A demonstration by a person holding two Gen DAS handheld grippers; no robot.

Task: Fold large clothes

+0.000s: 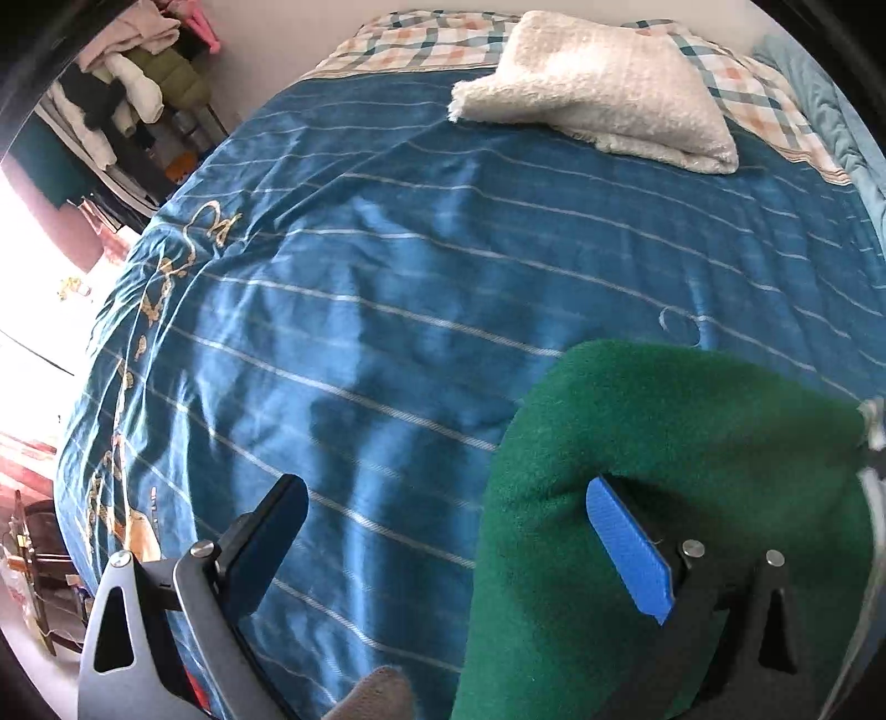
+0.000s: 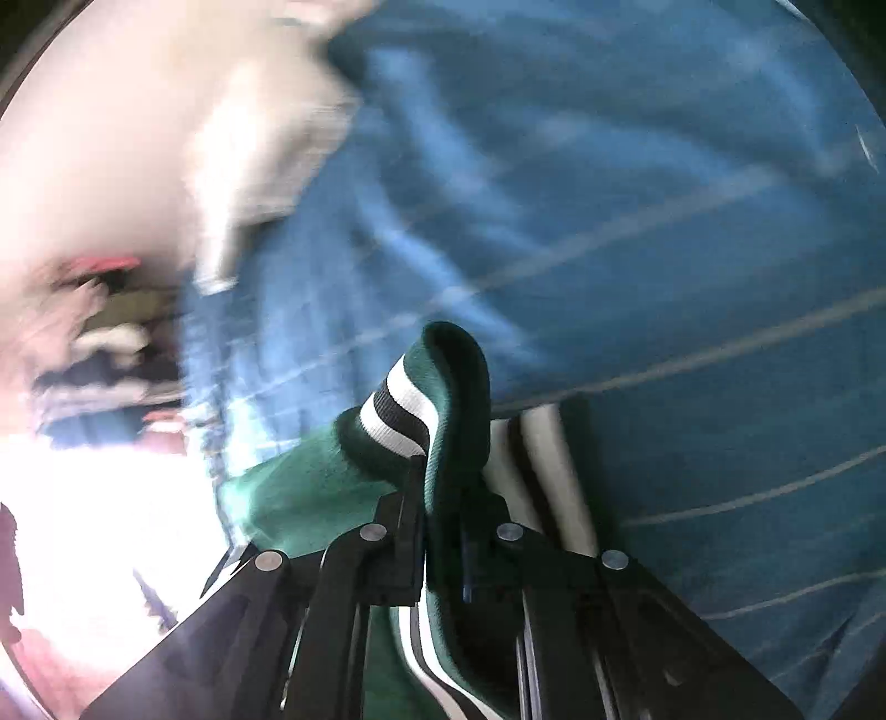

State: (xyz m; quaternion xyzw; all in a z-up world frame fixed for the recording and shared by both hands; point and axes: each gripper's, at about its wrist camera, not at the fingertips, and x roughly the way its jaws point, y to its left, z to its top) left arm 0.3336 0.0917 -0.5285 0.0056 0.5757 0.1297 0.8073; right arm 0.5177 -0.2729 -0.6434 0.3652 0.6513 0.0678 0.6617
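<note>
At five o'clock in my left wrist view, the green garment (image 1: 664, 498) bulges up over the bed, a thick felt-like fold that drapes across the right finger of my left hand-held gripper (image 1: 443, 554); its blue pad (image 1: 628, 545) lies against the cloth, while the other finger (image 1: 266, 537) stands well apart at seven o'clock with only bedding between them, so I read that gripper as spread wide and clamping nothing. Through my right wrist view, the same green garment (image 2: 459, 421) shows its ribbed edge with white and dark stripes, curling up at six o'clock, and my right hand-held gripper (image 2: 437, 531) has its two black fingers pressed together on that edge, the fabric pinched between them. Beneath everything lies the blue bedspread (image 1: 387, 266) with thin pale stripes, rumpled, with gold embroidery (image 1: 205, 227) toward nine o'clock. At one o'clock, well apart from the garment, a folded cream fleece (image 1: 603, 88) rests on the spread, just in front of a checked pillow (image 1: 421, 41). At eleven o'clock, a heap of clothes (image 1: 138, 72) hangs beside the bed. My right view is heavily blurred beyond the gripper.
</note>
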